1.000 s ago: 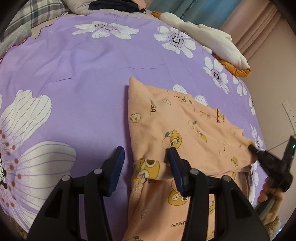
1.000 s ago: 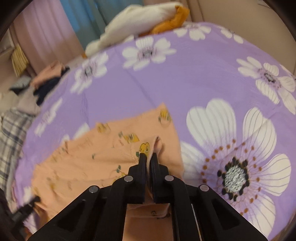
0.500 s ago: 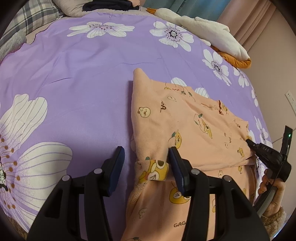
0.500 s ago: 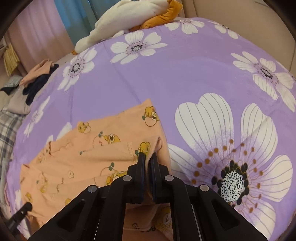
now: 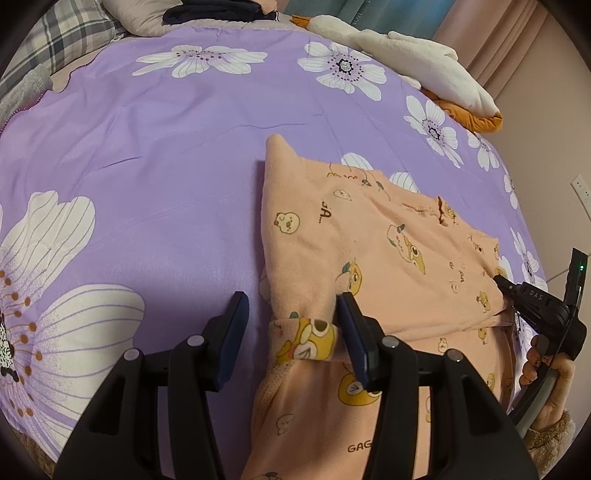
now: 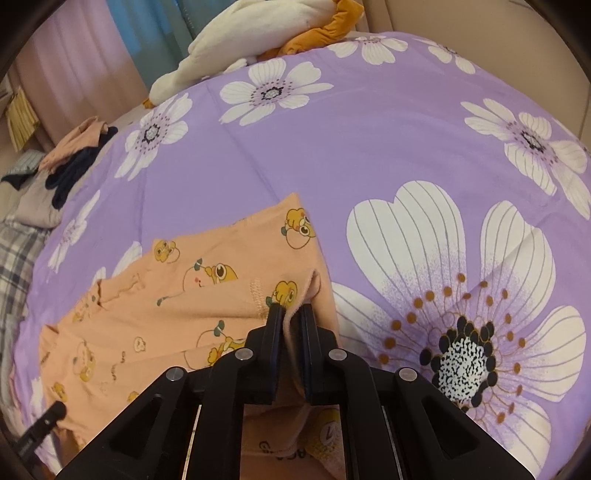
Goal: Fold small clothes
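A small peach garment printed with yellow cartoon ducks lies partly folded on the purple flowered bedspread. My left gripper is open, its fingers straddling the garment's near left folded corner, low over the bed. My right gripper is shut on a raised fold of the garment's right edge. In the left wrist view the right gripper shows at the far right, held by a hand.
A cream and orange blanket lies at the bed's far edge, also seen in the right wrist view. Plaid and dark clothes are piled at the far left. A wall with an outlet is at the right.
The right gripper has carried the garment's edge over, so the folded upper layer now lies flatter. The left gripper stays open around the near corner, having shifted slightly.
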`<state>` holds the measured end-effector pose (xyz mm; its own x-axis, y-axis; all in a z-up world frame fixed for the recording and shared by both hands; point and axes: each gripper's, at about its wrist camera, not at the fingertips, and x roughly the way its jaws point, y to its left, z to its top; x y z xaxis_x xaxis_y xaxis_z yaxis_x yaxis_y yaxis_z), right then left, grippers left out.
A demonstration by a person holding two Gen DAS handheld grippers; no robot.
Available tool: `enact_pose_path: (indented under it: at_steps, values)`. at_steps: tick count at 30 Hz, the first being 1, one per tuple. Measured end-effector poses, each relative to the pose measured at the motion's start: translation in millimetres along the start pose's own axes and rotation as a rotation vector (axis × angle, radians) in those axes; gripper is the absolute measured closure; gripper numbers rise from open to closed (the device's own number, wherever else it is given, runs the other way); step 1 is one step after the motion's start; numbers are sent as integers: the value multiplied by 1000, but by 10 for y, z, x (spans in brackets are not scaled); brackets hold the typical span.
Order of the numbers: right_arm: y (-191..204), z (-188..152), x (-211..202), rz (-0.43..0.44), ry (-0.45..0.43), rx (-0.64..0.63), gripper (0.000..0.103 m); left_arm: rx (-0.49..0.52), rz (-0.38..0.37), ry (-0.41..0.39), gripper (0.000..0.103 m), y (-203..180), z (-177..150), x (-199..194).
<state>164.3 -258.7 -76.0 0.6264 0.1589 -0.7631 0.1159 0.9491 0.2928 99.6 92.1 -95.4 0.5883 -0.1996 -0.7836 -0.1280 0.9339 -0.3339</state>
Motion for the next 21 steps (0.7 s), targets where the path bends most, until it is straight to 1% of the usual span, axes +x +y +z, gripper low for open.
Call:
enact_pose_path:
  at_steps: [3, 5, 7, 8, 10, 13, 14, 16, 18, 21]
  values:
    - [-37, -9, -119, 38, 1, 22, 95, -9, -15, -20, 55, -9, 28, -92]
    - [-58, -2, -199, 45, -6, 20, 88, -11, -44, -43, 54, -15, 60, -157]
    - [-91, 3, -270, 42, -13, 20, 63, -30, -58, -42, 54, 6, 94, -163]
    - [-109, 4, -297, 48, -21, 23, 60, -40, -56, -38, 54, 17, 112, -152]
    - [-149, -3, -321, 77, -24, 32, 59, -52, -49, -27, 55, 31, 135, -122]
    - [-162, -42, -225, 125, 29, 34, 59, -57, -58, 2, 55, 44, 146, -30]
    - [-162, -67, -175, 134, 49, 35, 59, -65, -61, 22, 55, 49, 141, 25]
    - [-153, -107, -94, 136, 72, 36, 59, -71, -55, 34, 55, 58, 135, 79]
    - [-151, -129, -46, 146, 74, 34, 59, -71, -61, 33, 55, 57, 151, 87]
    - [-154, -111, -31, 176, 64, 37, 59, -79, -77, 50, 55, 53, 232, 155]
